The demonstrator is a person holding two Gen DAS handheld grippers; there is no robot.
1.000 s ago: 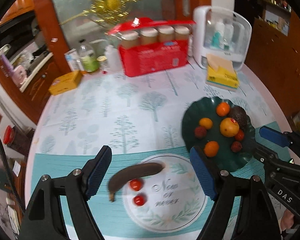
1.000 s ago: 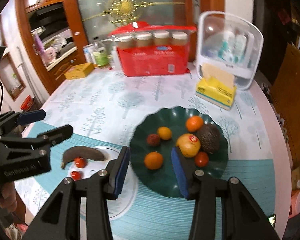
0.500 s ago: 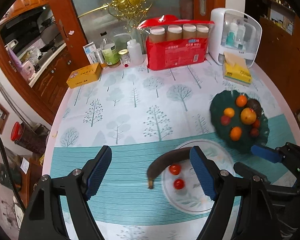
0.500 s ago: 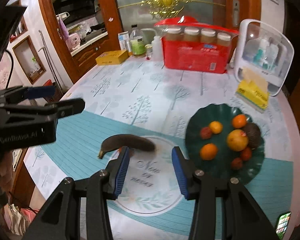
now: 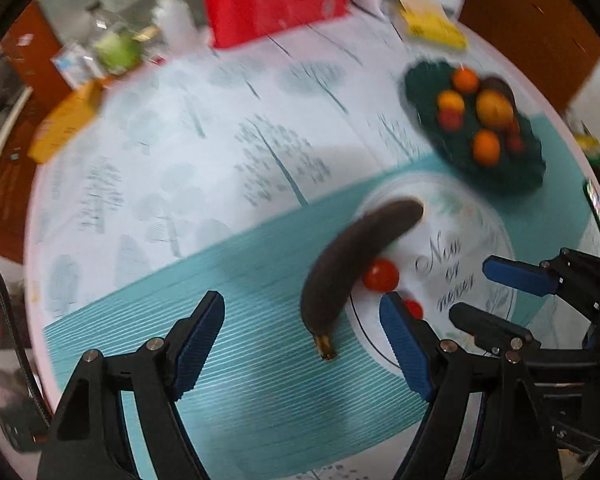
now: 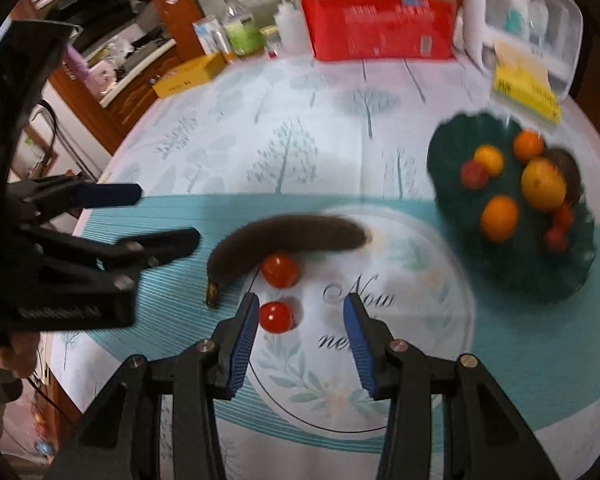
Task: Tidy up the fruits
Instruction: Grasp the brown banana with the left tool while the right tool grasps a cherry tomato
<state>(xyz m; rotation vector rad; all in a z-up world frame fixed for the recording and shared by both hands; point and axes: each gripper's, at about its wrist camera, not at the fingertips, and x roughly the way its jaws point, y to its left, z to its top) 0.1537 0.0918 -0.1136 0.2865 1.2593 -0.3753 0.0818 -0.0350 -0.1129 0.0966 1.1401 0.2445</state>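
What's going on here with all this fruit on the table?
A person is sorting fruit with two tools. The left hand-held gripper hangs open over the stem end of a dark overripe banana, holding nothing. The right hand-held gripper is open too, beside two small red tomatoes. Banana and tomatoes lie loose on the tablecloth's round white printed patch; the dark green scalloped plate already holds oranges and other fruit.

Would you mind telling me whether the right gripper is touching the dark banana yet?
Apart. In the right wrist view, the right gripper is open, its fingers ending short of the banana, with tablecloth and a cherry tomato visible between them.
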